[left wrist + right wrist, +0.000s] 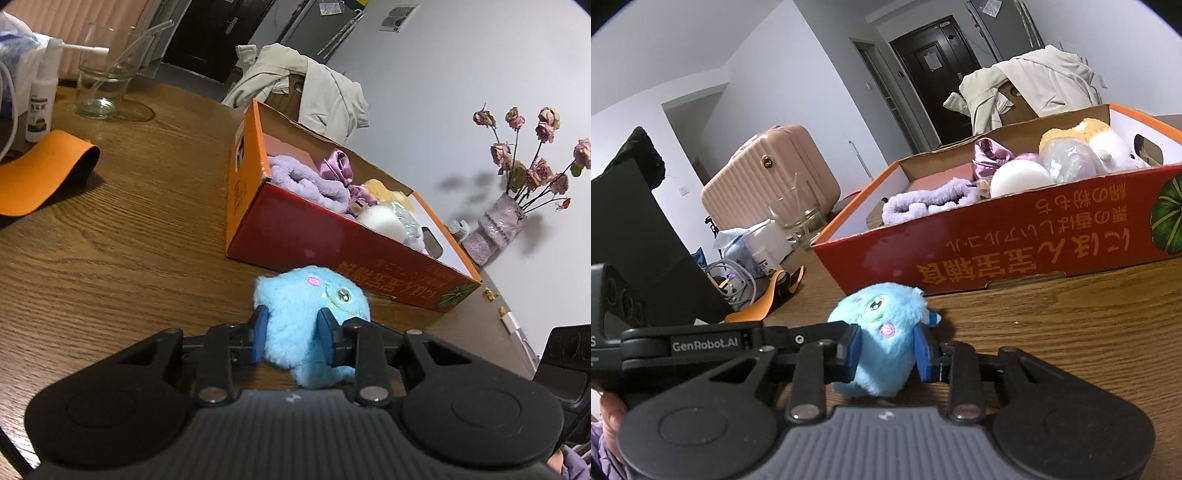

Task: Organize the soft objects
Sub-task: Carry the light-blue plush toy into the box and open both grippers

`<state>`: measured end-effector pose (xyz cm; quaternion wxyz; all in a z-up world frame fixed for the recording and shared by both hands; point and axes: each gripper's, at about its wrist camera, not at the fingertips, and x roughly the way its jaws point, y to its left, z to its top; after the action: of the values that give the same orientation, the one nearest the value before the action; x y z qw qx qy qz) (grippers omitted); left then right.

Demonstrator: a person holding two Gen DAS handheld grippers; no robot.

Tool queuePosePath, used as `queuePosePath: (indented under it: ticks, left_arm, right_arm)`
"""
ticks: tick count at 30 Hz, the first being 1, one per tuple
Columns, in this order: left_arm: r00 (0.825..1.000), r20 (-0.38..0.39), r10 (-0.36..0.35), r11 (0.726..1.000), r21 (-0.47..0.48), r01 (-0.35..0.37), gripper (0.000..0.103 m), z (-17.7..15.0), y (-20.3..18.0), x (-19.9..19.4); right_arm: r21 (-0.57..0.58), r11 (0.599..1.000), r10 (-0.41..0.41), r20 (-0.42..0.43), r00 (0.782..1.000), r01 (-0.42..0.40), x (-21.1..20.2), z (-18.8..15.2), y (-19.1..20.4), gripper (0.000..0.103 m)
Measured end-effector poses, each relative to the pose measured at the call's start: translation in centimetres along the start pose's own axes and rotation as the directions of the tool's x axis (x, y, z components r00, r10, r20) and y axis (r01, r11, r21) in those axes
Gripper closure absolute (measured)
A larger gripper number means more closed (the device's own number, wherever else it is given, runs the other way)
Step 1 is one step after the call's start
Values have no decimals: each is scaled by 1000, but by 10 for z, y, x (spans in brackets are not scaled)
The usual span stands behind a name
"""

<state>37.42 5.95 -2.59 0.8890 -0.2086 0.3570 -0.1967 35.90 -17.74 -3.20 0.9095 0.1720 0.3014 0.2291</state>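
Plush fur bulges out around both sets of tongs, which says the grip is firm: the blue plush toy sits on the wooden table just in front of the red and orange cardboard box, and the blue pads of the left tongs press into its sides, clamped on it; in the right wrist view the same blue plush toy is squeezed between the pads of the right tongs, clamped on it as well, with the left tool reaching in from the left edge of that view. Two grips on one small soft body look chosen to keep it from squashing out or rolling, and each pair holds it low on the flanks so the face stays clear. The toy rests near the box's long red wall, so I judge the next move is a short lift over that rim. Inside the box already lie a lilac fluffy cloth, a shiny purple pouch, a white ball and a yellow plush, packed toward one end, which leaves bare floor at the other end for this one. Off to the side stand a glass jar, a small spray bottle and an orange mat, well apart from the work; dried roses in a vase sit beyond the box
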Motion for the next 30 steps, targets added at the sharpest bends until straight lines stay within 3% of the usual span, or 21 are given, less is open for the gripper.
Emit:
queuePosePath:
  ticks: [3,6,11,19,30]
  left_arm:
    - [1000,-18,-14,999,-34,13,75,1,-3,-5]
    - [1000,20,-23,999,-24,24,75,-9,-22,-27]
    - [999,45,-19,1000,20,19,75,-39,-67,-61]
    - [994,74,-84,994,76,78,75,-89,-129,-98]
    - [993,86,-78,991,118,68,75,-100,-157,-105]
  right_arm:
    - [-3,1000,-1,6,1000,1,-13,1,4,75]
    - [-28,1000,3,45,999,-2,-44,-2,14,75]
    - [-38,999,-17,77,997,20,-104,-18,23,76]
    - [-55,995,-68,159,985,78,-197,-50,29,75]
    - [-26,998,-53,191,980,59,-223,-56,17,76]
